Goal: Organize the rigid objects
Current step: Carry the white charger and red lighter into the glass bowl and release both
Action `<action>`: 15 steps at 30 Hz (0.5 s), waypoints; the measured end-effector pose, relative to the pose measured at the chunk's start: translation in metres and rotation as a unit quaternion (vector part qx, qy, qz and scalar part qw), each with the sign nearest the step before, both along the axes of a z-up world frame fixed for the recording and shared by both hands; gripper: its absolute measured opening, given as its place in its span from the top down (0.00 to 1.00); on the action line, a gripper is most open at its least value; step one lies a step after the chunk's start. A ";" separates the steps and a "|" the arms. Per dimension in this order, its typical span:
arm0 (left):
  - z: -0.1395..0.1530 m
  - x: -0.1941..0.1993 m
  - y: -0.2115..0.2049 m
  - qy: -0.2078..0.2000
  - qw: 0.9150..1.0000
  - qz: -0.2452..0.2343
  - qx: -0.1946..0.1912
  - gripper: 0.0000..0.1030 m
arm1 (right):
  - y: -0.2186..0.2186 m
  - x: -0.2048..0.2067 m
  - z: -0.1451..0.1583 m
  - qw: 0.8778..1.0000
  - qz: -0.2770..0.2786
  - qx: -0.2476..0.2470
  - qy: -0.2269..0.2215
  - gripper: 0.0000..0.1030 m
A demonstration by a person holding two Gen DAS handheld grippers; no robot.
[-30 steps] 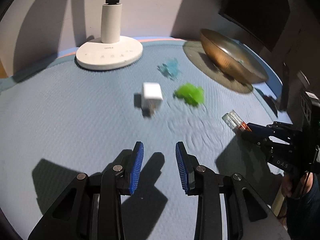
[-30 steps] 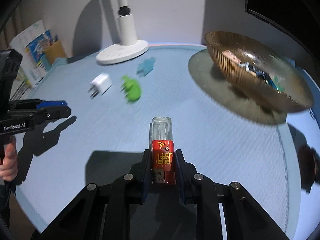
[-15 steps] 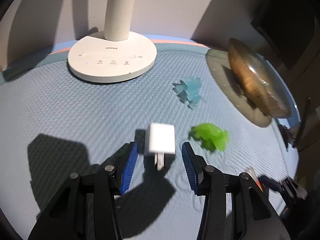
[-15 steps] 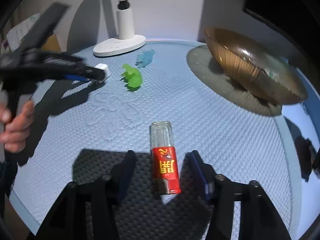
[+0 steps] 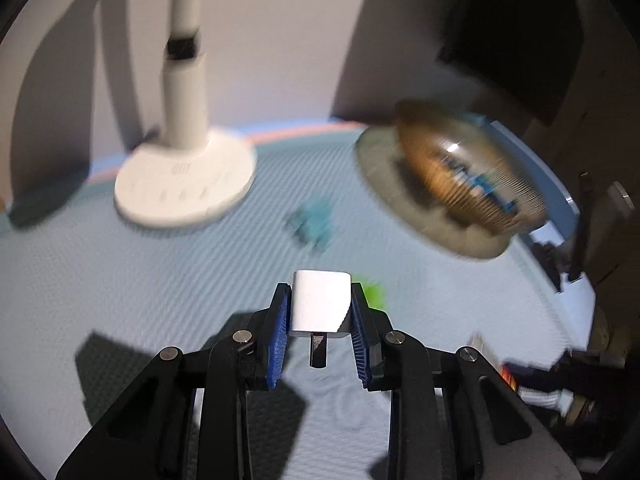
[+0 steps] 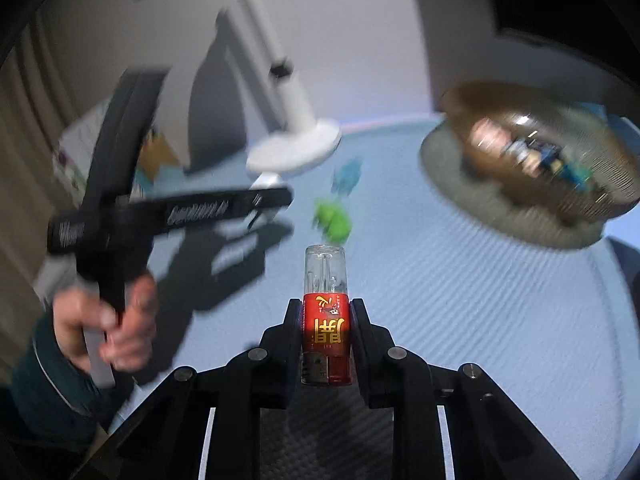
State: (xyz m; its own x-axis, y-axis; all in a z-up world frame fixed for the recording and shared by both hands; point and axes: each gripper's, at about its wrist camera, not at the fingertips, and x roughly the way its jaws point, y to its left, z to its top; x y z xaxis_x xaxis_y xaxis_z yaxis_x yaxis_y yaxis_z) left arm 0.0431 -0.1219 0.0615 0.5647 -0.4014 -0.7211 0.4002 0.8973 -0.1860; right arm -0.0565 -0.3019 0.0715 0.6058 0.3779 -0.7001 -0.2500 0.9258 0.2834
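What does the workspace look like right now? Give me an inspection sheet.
Surface: light blue textured mat with a dark patch at the near edge.
Job's things: white cube plug adapter, prongs toward the camera; red-labelled clear plastic lighter; amber ribbed glass bowl already holding small items; green toy and blue toy lying loose on the mat.
Clutter: white desk lamp.
Grippers: left gripper has just closed on the adapter; right gripper has just closed on the lighter.
Cables: nothing seen.
Surroundings: pale wall, dark screen at right, papers at left.
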 end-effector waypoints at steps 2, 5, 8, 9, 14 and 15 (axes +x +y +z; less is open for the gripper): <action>0.021 -0.001 -0.014 -0.022 1.000 -0.016 -0.008 0.76 | -0.024 0.006 0.026 0.999 -0.033 0.001 -0.029 0.78; 0.052 0.008 -0.046 -0.044 0.998 -0.041 -0.022 0.76 | -0.066 0.015 0.061 0.992 -0.103 -0.004 -0.066 0.78; 0.072 0.023 -0.083 -0.055 0.996 -0.056 -0.032 0.76 | -0.107 0.034 0.086 0.981 -0.174 -0.020 -0.083 0.78; 0.075 0.030 -0.097 -0.055 0.996 -0.063 -0.036 0.76 | -0.118 0.039 0.091 0.978 -0.191 -0.021 -0.083 0.78; 0.065 0.059 -0.149 -0.022 0.995 -0.087 -0.050 0.76 | -0.152 0.081 0.091 0.970 -0.235 -0.021 -0.056 0.78; 0.059 0.063 -0.157 -0.015 0.995 -0.090 -0.050 0.76 | -0.154 0.089 0.088 0.970 -0.236 -0.020 -0.047 0.78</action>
